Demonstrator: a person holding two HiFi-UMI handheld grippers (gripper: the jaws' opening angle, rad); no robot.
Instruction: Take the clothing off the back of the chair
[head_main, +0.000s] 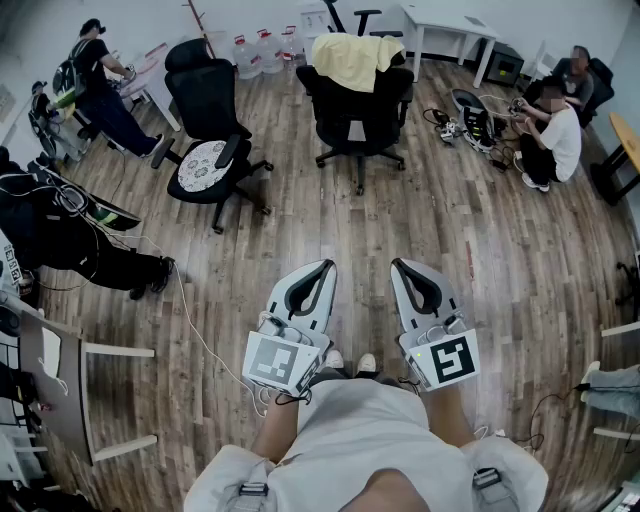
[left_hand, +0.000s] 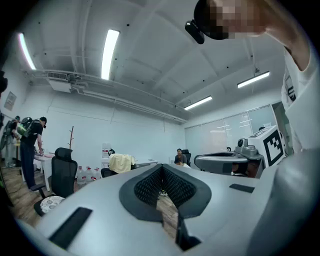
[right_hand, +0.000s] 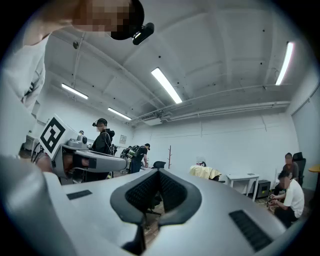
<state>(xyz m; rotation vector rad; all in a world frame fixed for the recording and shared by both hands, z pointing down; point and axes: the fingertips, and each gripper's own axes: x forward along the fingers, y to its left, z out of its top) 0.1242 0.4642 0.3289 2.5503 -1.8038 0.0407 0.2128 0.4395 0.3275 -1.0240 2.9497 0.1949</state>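
A pale yellow garment (head_main: 354, 58) hangs over the back of a black office chair (head_main: 360, 112) at the far middle of the room. It shows small in the left gripper view as the garment (left_hand: 121, 163) and in the right gripper view as the garment (right_hand: 205, 172). My left gripper (head_main: 327, 264) and right gripper (head_main: 397, 262) are held level side by side in front of my waist, well short of the chair. Both are shut with nothing between their jaws.
A second black chair (head_main: 207, 140) with a patterned seat stands left of the target chair. Water bottles (head_main: 262, 52) line the far wall beside a white desk (head_main: 450, 25). People work at the left (head_main: 95, 80) and sit at the right (head_main: 553, 130). Cables (head_main: 195, 330) trail across the wooden floor.
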